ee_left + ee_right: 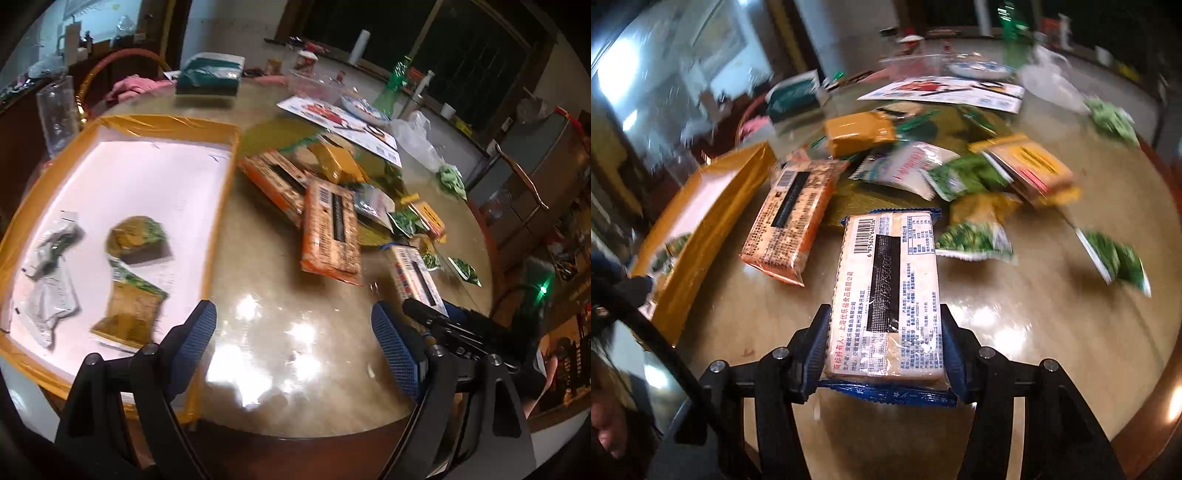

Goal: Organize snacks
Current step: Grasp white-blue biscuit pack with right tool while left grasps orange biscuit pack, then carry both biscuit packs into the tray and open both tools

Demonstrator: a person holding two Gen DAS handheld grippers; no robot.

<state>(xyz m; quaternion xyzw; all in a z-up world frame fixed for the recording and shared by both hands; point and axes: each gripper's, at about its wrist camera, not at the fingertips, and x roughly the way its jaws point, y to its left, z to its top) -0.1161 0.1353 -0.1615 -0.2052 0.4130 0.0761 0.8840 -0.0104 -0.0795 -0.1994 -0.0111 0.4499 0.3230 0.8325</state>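
Right tool point(884, 343): jaws closed in on a blue-edged cracker pack point(886, 295), one blue pad against each long side at its near end. Pack lies label-up, barcode toward the far end, lower centre of the right wrist view, running away from the camera. Cannot tell whether it rests on the tabletop point(1034, 332) or is lifted clear of it.

Left tool point(295, 350): jaws spread wide, nothing between the pads, only bare glossy tabletop with light glare, bottom centre of the left wrist view.

Tray point(221, 177): yellow taped rim, white floor, fills the left half of the left wrist view. Four small packets inside, all toward the lower left: two green-and-brown packets point(135, 240), two clear crinkled wrappers point(51, 291) left of them.

Loose snacks: a heap at centre frame in both views, just right of the tray. An orange cracker pack point(792, 218) lies barcode-up immediately left of the gripped pack, apart from it. Behind: a mustard-yellow wrapped block point(858, 131), a white sachet point(905, 170), several green sachets point(975, 240), a yellow-labelled pack point(1030, 166) at right. One green sachet point(1115, 262) lies alone at far right.

Upper frame: printed sheet point(945, 90), teal box point(208, 75), green bottle point(397, 79). Much motion blur in the right wrist view.
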